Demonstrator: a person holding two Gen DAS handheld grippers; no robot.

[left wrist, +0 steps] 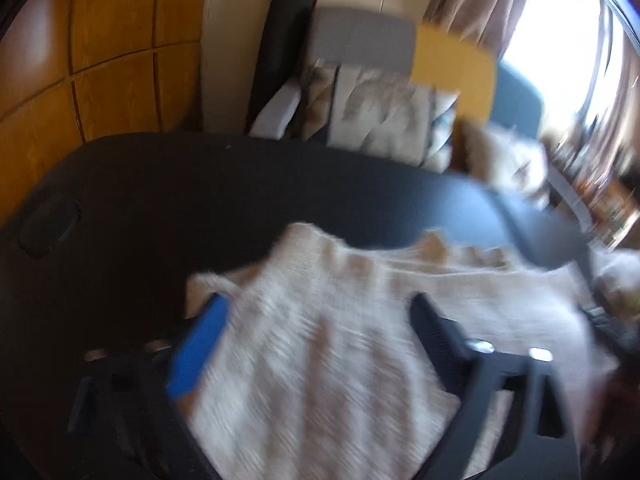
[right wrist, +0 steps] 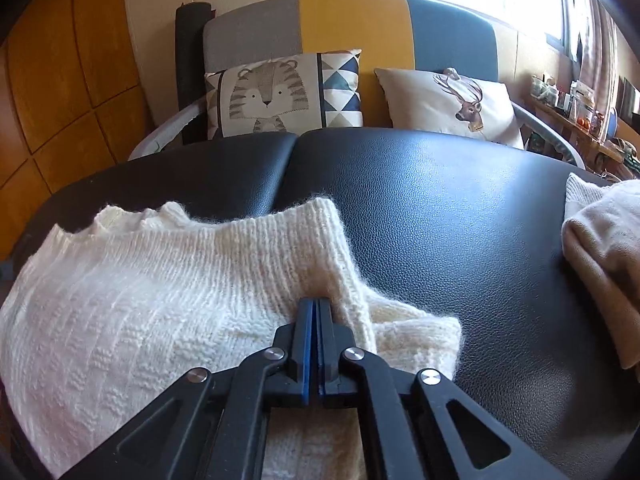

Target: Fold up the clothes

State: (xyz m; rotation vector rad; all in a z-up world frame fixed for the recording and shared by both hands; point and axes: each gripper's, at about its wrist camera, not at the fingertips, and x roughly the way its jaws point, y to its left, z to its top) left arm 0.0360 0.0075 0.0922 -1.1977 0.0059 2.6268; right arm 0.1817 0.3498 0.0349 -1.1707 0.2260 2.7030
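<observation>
A cream knitted sweater [right wrist: 160, 300] lies on the black padded table [right wrist: 460, 220], its ribbed edge turned toward the far side. In the right wrist view my right gripper [right wrist: 316, 305] is shut, its blue pads pressed together at a bunched fold of the sweater near the right edge. The left wrist view is blurred by motion. There my left gripper [left wrist: 320, 312] stands open over the sweater [left wrist: 320, 360], with the knit lying between the blue-padded finger [left wrist: 198, 346] and the black finger [left wrist: 434, 328].
A second, beige garment [right wrist: 600, 264] lies at the table's right edge. Behind the table stands a grey, yellow and blue sofa [right wrist: 352, 20] with a tiger cushion [right wrist: 272, 96] and a deer cushion [right wrist: 452, 100]. Wooden panelling [right wrist: 60, 80] is on the left, a cluttered shelf [right wrist: 576, 112] on the right.
</observation>
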